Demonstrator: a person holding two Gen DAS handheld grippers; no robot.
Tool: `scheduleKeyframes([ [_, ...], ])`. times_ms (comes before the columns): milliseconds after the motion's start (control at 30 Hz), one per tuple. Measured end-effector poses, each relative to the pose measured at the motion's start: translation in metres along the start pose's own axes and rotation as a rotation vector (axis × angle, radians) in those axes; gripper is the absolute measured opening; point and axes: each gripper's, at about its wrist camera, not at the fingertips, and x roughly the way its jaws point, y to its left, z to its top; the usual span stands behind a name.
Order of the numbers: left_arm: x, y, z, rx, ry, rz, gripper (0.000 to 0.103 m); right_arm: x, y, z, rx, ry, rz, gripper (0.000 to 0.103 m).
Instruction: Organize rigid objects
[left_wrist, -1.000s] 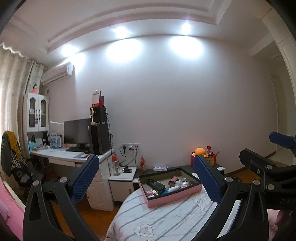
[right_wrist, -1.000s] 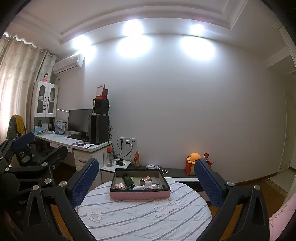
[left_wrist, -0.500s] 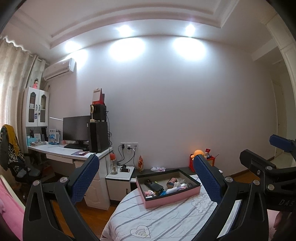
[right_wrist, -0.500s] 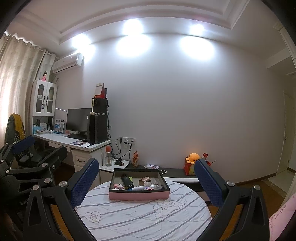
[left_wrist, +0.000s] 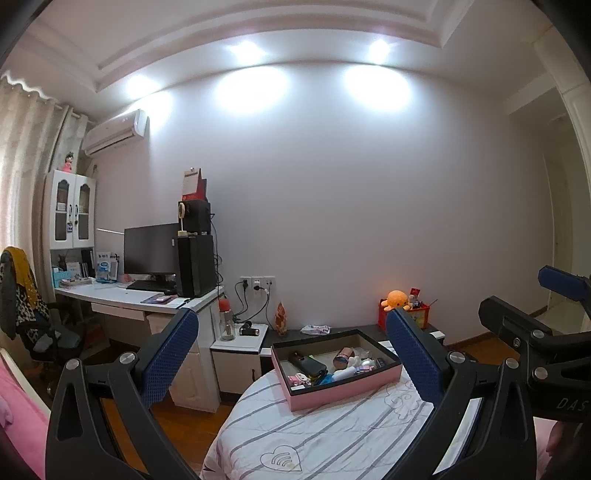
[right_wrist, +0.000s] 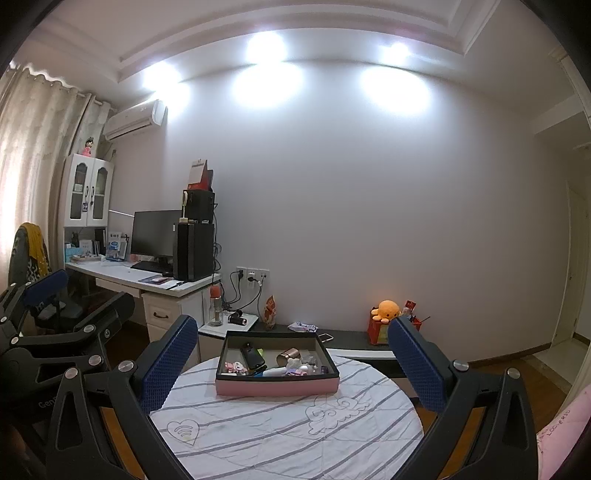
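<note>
A pink box (left_wrist: 345, 384) with a dark inside sits at the far side of a round table with a striped white cloth (left_wrist: 332, 432). It holds several small rigid items, among them a black case (left_wrist: 308, 365) and a copper cup (right_wrist: 285, 357). The box also shows in the right wrist view (right_wrist: 277, 386). My left gripper (left_wrist: 291, 365) is open and empty, held above the near side of the table. My right gripper (right_wrist: 286, 365) is open and empty too, to the right of the left one, well short of the box.
A white desk (right_wrist: 162, 284) with a monitor and black tower stands at the left, with a chair (left_wrist: 26, 306) beside it. A low dark shelf (right_wrist: 354, 338) along the wall carries an orange plush (right_wrist: 386, 309). A small white cabinet (left_wrist: 238, 341) holds a bottle.
Both views have tilted and shifted a little; the box and table sit slightly higher and nearer in the frames. Both grippers stay open and empty.
</note>
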Motion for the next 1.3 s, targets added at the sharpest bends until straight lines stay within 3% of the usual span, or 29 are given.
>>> scheduleKeyframes([
  [833, 0.035, -0.013, 0.015, 0.024, 0.006, -0.008, 0.103, 0.023, -0.012, 0.009, 0.015, 0.003, -0.023, 0.103],
  [1300, 0.032, -0.012, 0.011, 0.029, -0.031, 0.008, 0.103, 0.029, -0.009, 0.009, 0.021, 0.005, -0.014, 0.103],
])
